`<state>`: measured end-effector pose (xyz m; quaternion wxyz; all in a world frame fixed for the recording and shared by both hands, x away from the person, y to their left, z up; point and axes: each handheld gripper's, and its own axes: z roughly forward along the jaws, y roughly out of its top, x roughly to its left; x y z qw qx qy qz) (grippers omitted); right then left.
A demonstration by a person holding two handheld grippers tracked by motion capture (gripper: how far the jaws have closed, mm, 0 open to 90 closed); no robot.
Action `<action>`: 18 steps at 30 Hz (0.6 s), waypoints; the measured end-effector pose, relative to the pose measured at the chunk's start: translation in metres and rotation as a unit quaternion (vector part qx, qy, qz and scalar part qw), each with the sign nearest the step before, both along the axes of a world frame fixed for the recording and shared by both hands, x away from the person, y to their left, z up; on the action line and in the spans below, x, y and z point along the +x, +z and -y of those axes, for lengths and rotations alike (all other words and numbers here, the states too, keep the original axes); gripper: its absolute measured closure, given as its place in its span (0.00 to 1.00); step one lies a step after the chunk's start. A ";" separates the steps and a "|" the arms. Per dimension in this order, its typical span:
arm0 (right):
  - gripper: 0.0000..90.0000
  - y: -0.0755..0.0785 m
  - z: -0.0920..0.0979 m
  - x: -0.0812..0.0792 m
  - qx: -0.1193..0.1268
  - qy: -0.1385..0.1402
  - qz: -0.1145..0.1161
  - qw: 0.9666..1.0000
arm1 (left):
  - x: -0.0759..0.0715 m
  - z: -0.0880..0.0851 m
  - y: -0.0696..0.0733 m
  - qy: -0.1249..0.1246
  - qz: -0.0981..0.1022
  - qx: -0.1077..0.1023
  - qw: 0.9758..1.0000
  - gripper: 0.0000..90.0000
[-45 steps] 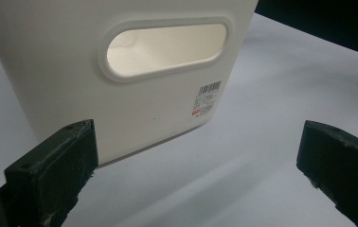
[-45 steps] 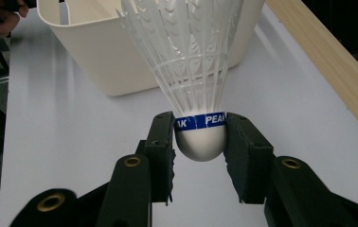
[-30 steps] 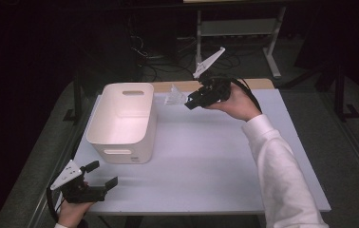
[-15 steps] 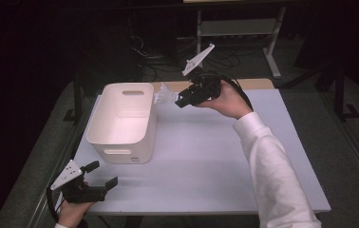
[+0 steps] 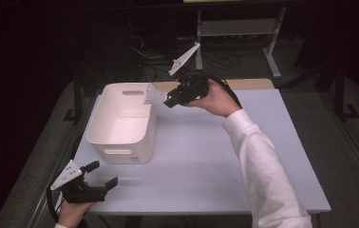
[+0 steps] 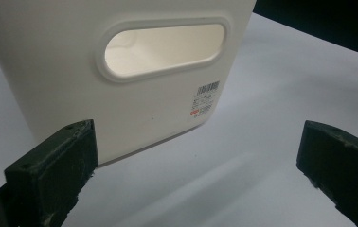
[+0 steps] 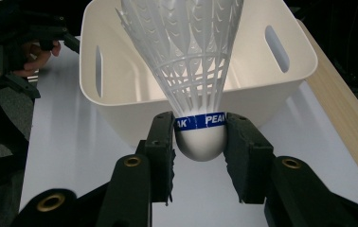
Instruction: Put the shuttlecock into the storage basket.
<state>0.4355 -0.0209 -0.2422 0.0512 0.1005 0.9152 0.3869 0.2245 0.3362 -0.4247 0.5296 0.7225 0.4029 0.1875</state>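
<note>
Right tongs (image 7: 200, 137) clenched on a white plastic shuttlecock (image 7: 191, 71). Both pads press the rounded white cork, at the blue band lettered "PEAK". Skirt points away from the tongs, toward the white bin (image 7: 290, 71).

High view: right tongs (image 5: 170, 100) held in the air over the far part of the tabletop (image 5: 206, 156), at the bin's far right corner. Shuttlecock (image 5: 154, 96) sits over the rim of the bin (image 5: 120, 142) there, skirt over the bin's opening. It is clear of the tabletop; whether it touches the rim cannot be told. White sleeve (image 5: 263, 171) runs from the bottom right up to that hand.

Left tongs (image 5: 102, 176) at the near left corner of the tabletop, jaws released and spread wide, nothing between them. Left gripper view: the two black jaws stand far apart at the frame's edges, aimed at the near end wall of the bin (image 6: 73, 85), with its oval handle slot (image 6: 165, 47) and a small barcode label (image 6: 205, 99). Jaws apart from the wall.

Bin stands upright on the tabletop, left of centre.
</note>
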 end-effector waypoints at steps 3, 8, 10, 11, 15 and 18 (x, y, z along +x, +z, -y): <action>0.69 0.000 -0.008 -0.001 -0.001 0.005 -0.001 1.000 | 0.000 0.000 0.000 -0.001 0.001 0.001 1.000 0.00; 0.69 -0.003 -0.019 -0.001 -0.004 0.014 -0.005 1.000 | 0.000 0.000 0.000 -0.002 0.000 0.003 1.000 0.00; 0.69 -0.004 -0.023 -0.001 -0.007 0.019 -0.005 1.000 | 0.000 -0.001 0.000 -0.003 0.001 0.003 1.000 0.00; 0.69 -0.004 -0.025 -0.001 -0.008 0.021 -0.005 1.000 | 0.000 0.000 0.000 -0.001 0.001 -0.002 1.000 0.00; 0.69 -0.004 -0.030 0.000 -0.006 0.027 -0.003 1.000 | 0.000 0.000 0.000 -0.002 0.001 0.003 1.000 0.00; 0.69 -0.004 -0.034 0.001 -0.003 0.029 -0.005 1.000 | 0.000 0.000 0.000 -0.001 0.000 0.001 1.000 0.00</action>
